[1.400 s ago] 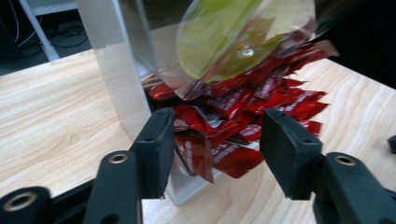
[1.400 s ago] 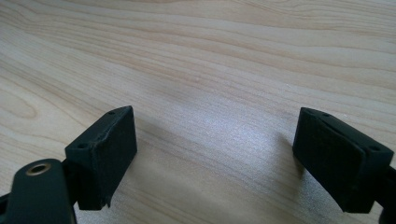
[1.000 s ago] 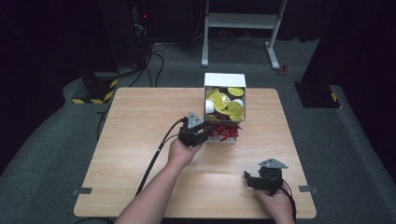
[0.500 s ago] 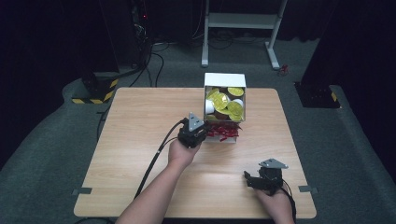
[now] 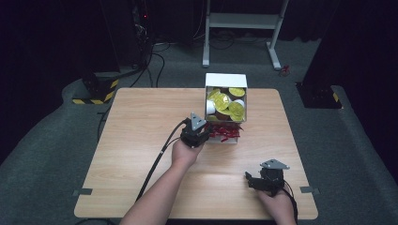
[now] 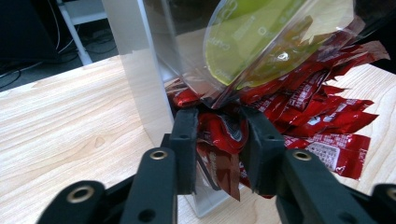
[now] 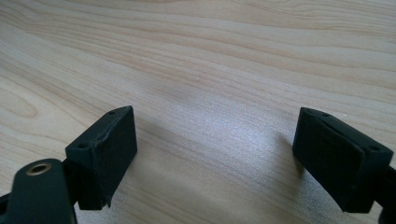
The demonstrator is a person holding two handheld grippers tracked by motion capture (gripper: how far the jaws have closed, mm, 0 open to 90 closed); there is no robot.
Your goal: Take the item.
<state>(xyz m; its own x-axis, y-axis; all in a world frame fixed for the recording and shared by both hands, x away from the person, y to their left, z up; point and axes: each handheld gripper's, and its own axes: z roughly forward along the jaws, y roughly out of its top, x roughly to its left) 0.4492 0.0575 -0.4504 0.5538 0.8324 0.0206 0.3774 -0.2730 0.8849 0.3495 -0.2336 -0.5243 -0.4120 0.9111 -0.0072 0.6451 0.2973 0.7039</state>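
- The left gripper (image 6: 218, 140) pinches a red sachet (image 6: 223, 140) at the open front of the clear box (image 5: 224, 110), its jaws having just eased apart slightly.
- The box stands near the tabletop's (image 5: 141, 140) far edge.
- The right gripper (image 7: 215, 154) rests wide open by the near right corner.

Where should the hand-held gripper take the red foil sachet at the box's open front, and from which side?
Grip the crinkled near end of the red foil sachet, coming in level from the table side, as the left hand-held gripper does. Its jaws straddle that end and have just been opening. The sachets fan out of the clear-fronted white box, with yellow-lidded cups stacked above, so a top approach looks blocked.
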